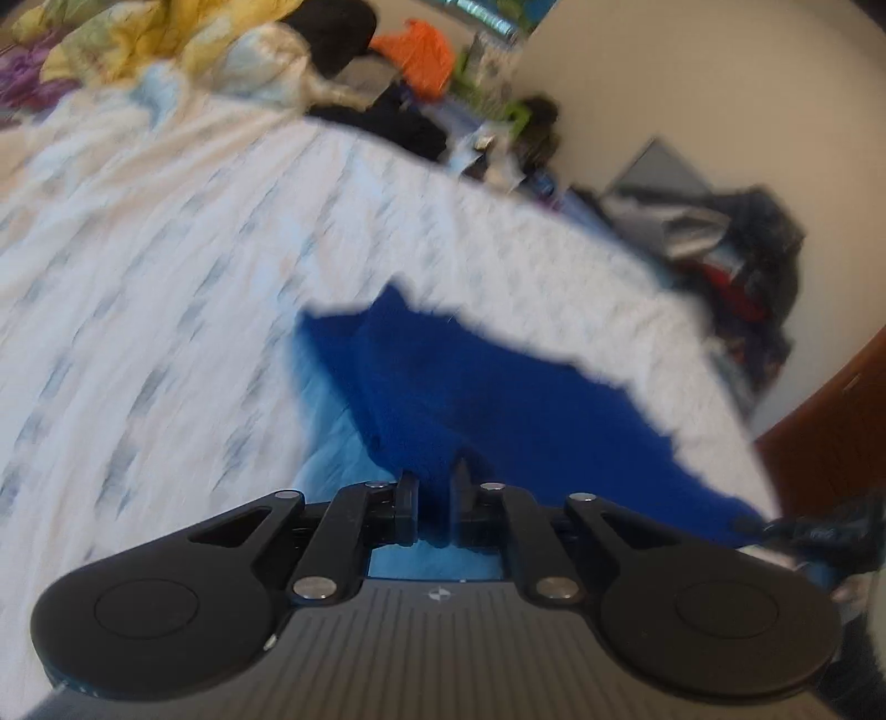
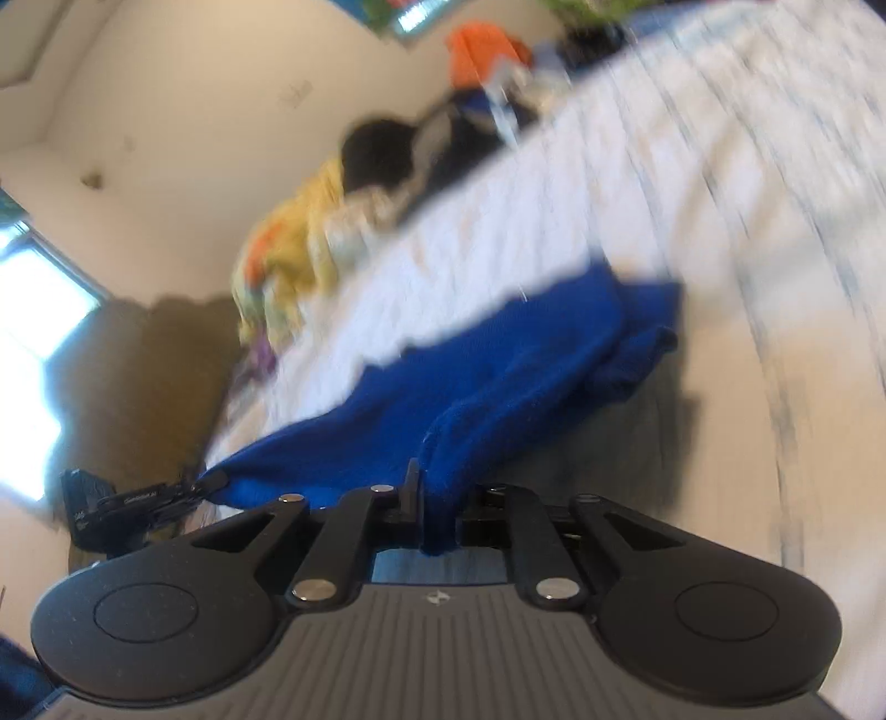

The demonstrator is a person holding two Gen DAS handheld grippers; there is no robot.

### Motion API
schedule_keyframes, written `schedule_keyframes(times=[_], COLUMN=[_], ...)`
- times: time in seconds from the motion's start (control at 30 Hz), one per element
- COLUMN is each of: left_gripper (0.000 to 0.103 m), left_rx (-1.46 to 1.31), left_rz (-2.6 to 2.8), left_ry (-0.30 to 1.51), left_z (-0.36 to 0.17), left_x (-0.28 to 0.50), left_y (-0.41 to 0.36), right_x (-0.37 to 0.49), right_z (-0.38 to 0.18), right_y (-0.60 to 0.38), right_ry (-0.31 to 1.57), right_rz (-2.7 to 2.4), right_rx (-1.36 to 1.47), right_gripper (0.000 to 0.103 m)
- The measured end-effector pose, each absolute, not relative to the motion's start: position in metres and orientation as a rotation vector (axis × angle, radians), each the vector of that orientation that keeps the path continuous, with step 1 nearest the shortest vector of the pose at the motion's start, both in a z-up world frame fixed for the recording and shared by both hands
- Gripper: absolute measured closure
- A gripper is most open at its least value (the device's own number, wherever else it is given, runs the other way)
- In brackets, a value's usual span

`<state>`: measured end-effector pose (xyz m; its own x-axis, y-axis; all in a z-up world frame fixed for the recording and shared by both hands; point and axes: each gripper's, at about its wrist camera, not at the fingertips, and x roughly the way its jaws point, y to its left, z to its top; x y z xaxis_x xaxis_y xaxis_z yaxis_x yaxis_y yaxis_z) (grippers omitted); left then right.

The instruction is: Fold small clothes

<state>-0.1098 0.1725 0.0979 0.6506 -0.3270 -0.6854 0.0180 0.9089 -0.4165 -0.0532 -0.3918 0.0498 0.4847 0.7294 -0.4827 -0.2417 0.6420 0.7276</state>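
Fuzzy royal-blue garment [image 1: 498, 399] stretched above white bedsheet [image 1: 166, 277], left claw [image 1: 434, 487] and right claw [image 2: 434, 493] each pinched on its edge

Two hand-held grippers: the left hand-held gripper [image 1: 434, 487] and the right hand-held gripper [image 2: 437, 490]. One blue garment [image 1: 498, 404] stretches between them. One bed [image 1: 166, 277] lies ahead, with one orange bag [image 1: 418, 52] and one yellow floral cloth [image 1: 133, 39] beyond it.

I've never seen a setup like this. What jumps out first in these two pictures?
The bright blue knitted garment stands out, stretched above a white patterned bedsheet between two black tools. The left tool and the right tool each pinch an edge of it. Behind, at the bed's far edge, lies a jumble of clothes, including something vivid orange.
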Motion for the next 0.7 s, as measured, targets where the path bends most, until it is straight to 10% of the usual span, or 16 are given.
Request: schedule_keyframes(times=[0.1, 0.17, 0.23, 0.3, 0.53, 0.63, 0.7], left_gripper=[0.082, 0.081, 0.029, 0.001, 0.052, 0.093, 0.094], left_rx=[-0.412, -0.408, -0.334, -0.311, -0.122, 0.048, 0.048], left_rz=[-0.01, 0.017, 0.019, 0.013, -0.012, 0.001, 0.013], left_ry=[0.866, 0.783, 0.686, 0.631, 0.823, 0.772, 0.706], left_z=[0.074, 0.088, 0.107, 0.113, 0.057, 0.041, 0.049], left_x=[-0.114, -0.103, -0.082, -0.051, 0.096, 0.102, 0.093], left_y=[0.196, 0.202, 0.189, 0.172, 0.093, 0.07, 0.067], right_x=[-0.07, -0.059, -0.039, -0.01, 0.11, 0.123, 0.119], right_z=[0.03, 0.035, 0.05, 0.061, 0.032, 0.008, 0.015], right_y=[-0.394, -0.403, -0.409, -0.402, -0.324, -0.309, -0.308], right_ry=[0.898, 0.861, 0.774, 0.714, 0.823, 0.831, 0.801], right_rz=[0.502, 0.415, 0.409, 0.429, 0.364, 0.332, 0.376], right_rx=[0.597, 0.608, 0.627, 0.593, 0.273, 0.197, 0.212], right_gripper=[0.057, 0.056, 0.048, 0.042, 0.042, 0.095, 0.094])
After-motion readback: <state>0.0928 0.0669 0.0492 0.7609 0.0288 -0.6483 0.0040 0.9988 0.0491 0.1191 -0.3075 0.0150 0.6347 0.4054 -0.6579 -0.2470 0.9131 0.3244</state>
